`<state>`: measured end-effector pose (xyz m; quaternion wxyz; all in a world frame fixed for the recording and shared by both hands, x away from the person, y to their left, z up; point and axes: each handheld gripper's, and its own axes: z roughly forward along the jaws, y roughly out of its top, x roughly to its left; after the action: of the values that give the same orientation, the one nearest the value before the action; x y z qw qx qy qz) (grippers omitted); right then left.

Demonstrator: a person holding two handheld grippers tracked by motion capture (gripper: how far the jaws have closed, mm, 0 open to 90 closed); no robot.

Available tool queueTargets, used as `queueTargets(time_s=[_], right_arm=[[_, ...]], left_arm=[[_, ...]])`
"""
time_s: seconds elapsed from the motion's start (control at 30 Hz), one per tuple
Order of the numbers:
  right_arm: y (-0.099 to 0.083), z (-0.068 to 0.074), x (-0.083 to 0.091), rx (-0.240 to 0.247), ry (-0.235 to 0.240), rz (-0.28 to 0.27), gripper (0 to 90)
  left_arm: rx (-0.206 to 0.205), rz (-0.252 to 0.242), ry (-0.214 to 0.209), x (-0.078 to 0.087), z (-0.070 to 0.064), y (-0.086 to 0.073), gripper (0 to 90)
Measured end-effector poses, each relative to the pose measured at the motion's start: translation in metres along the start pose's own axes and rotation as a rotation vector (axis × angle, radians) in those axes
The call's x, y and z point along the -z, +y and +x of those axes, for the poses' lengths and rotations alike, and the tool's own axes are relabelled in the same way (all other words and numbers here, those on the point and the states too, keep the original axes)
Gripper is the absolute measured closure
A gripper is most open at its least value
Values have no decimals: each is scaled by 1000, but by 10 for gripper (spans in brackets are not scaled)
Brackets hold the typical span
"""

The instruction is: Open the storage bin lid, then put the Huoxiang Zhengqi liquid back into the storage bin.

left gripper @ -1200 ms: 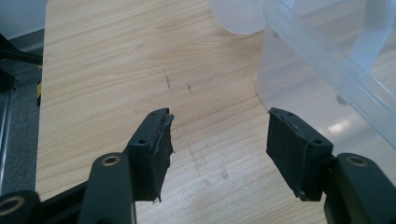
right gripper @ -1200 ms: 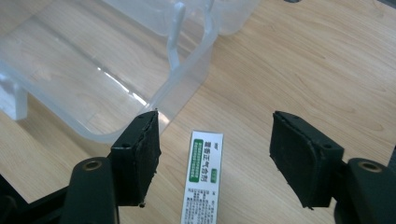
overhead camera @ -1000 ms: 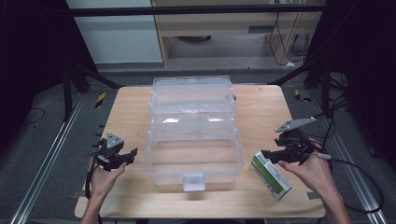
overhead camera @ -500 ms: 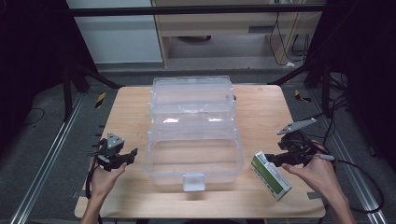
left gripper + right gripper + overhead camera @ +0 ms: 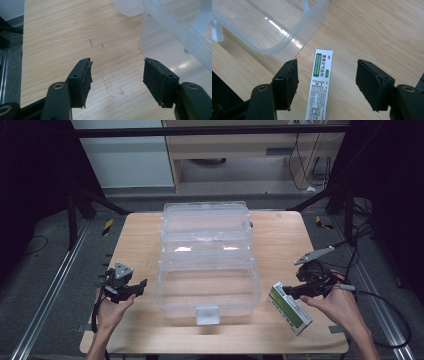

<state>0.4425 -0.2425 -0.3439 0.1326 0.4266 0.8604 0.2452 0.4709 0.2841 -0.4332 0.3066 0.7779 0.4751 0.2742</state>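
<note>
Green-and-white carton point(image 5: 290, 308) lies on the table point(image 5: 140, 240) at near right, beside the clear storage box point(image 5: 207, 265). Left gripper point(image 5: 116, 73) gapes wide over bare wood. Right gripper point(image 5: 327, 75) hangs spread, straddling the carton point(image 5: 320, 85) untouched.

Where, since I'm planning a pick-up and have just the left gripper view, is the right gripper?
Observer: The right gripper is poised over a green-and-white carton, with its jaws open on either side of it.
Operator: Where does that carton lie?
Observer: Flat on the table, just right of the clear bin, near its front corner.
Operator: And my left gripper, along the bin?
Observer: The left gripper is beside the bin's left wall, towards the front end.
</note>
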Motion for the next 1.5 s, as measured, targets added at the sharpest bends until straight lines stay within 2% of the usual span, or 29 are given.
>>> queueTargets(time_s=[0.53,0.8,1.2,1.5], right_arm=[[-6,-1,-8,-7,8,90,352],[-4,1,-15,19,18,144,365],[-6,2,-21,-5,19,214,397],[-5,5,-27,7,24,252,401]], left_arm=[[0,11,-1,-1,1,-1,384],[11,13,3,-1,3,-1,375],[9,20,6,-2,3,-1,371],[3,30,8,-4,3,-2,368]])
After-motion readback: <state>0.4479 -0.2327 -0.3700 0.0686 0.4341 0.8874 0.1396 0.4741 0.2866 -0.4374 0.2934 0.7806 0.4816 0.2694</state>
